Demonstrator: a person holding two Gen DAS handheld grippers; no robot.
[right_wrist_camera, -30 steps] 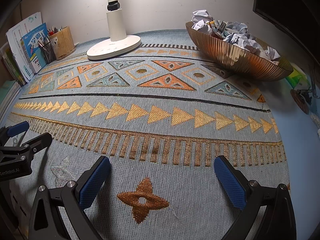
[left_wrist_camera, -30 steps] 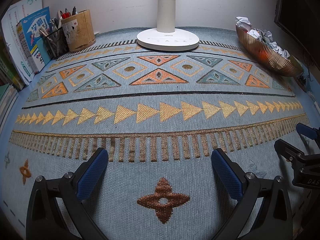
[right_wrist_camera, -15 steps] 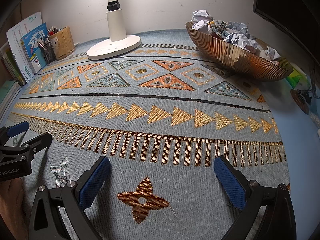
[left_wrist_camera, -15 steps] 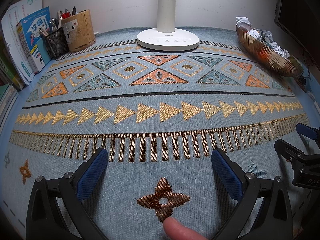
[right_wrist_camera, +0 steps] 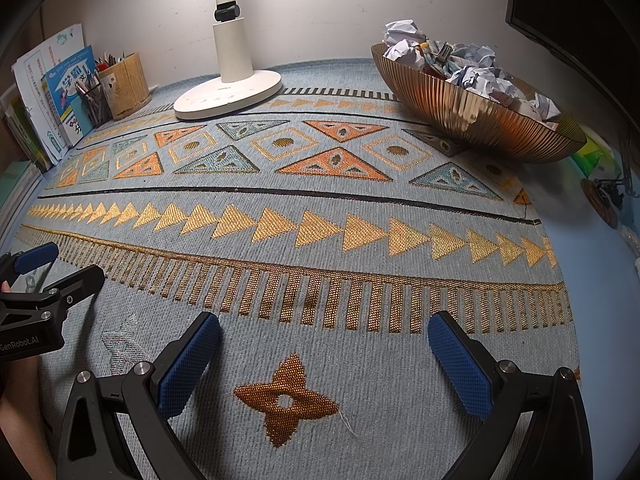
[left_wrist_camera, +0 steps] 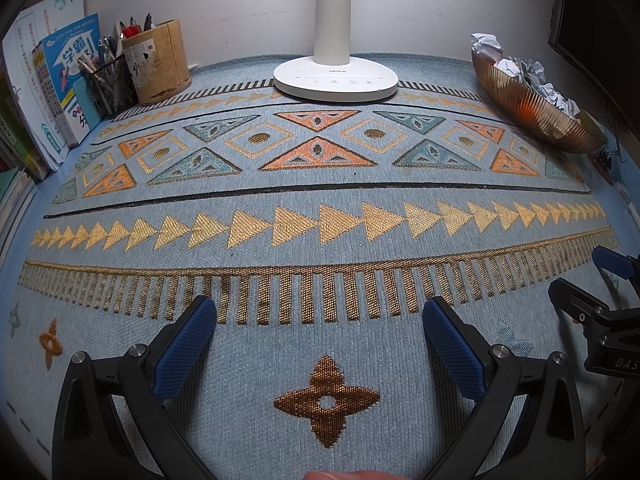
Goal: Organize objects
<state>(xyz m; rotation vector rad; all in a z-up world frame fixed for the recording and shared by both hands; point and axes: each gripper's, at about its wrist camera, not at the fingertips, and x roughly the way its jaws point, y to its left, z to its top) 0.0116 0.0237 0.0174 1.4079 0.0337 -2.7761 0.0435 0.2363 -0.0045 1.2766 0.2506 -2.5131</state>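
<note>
Both grippers hover low over the near edge of a patterned mat (left_wrist_camera: 320, 200) that covers the table. The left gripper (left_wrist_camera: 319, 322) has its blue-padded fingers (left_wrist_camera: 186, 346) spread wide and grasps nothing; the right gripper (right_wrist_camera: 324, 338) is likewise released, with only bare mat between its pads.

The things to be organized sit at the far right of the table: a ribbed, copper-gold bowl (right_wrist_camera: 472, 120) with a shiny fluted wall, piled with crumpled balls of white paper (right_wrist_camera: 404, 38) and a few small coloured bits (too jumbled to name). In the left wrist view the same bowl (left_wrist_camera: 532, 108) stands well apart from both grippers.

A white lamp (left_wrist_camera: 335, 76) stands at the back centre. At the back left are a bamboo pen holder (left_wrist_camera: 158, 66), a black mesh pen cup (left_wrist_camera: 114, 88) just beside it, and upright books (left_wrist_camera: 64, 80).
</note>
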